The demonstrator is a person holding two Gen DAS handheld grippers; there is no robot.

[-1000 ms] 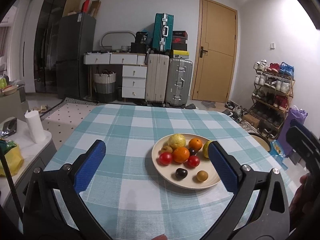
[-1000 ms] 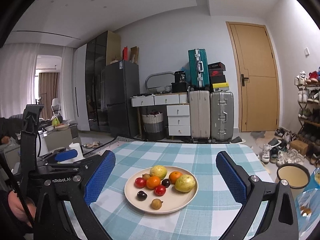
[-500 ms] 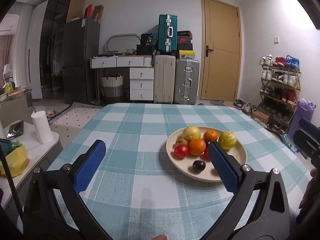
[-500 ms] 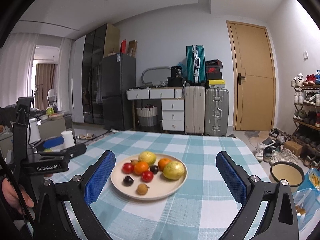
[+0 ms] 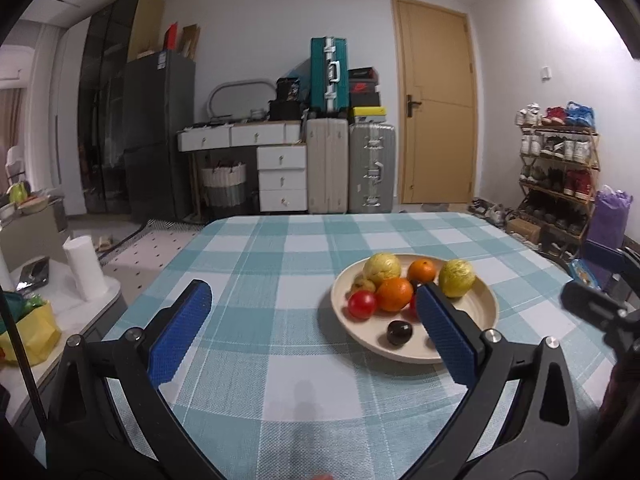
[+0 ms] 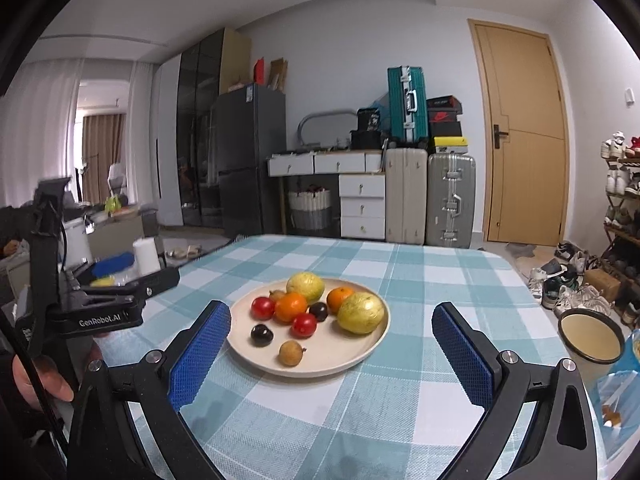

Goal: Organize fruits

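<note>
A cream plate (image 6: 362, 354) sits on the checked tablecloth (image 6: 420, 280) and holds several fruits: two yellow-green ones (image 6: 360, 313), two oranges (image 6: 291, 307), two red ones (image 6: 263, 307), two dark plums (image 6: 262, 335) and a small brown one (image 6: 290, 353). My right gripper (image 6: 332, 350) is open and empty, close in front of the plate. My left gripper (image 5: 312, 328) is open and empty, left of the plate (image 5: 486, 310); its right finger hides part of the fruit. The left gripper also shows at the left of the right wrist view (image 6: 100, 312).
A white paper roll (image 5: 86, 268) and a yellow bag (image 5: 28, 334) stand on a low side table at left. A round bowl (image 6: 592, 340) sits off the table's right edge. Suitcases, drawers, a fridge, a door and a shoe rack line the far walls.
Both grippers have moved lower and closer to the table. The plate has shifted right in the left view and left in the right view. Both stay open.
</note>
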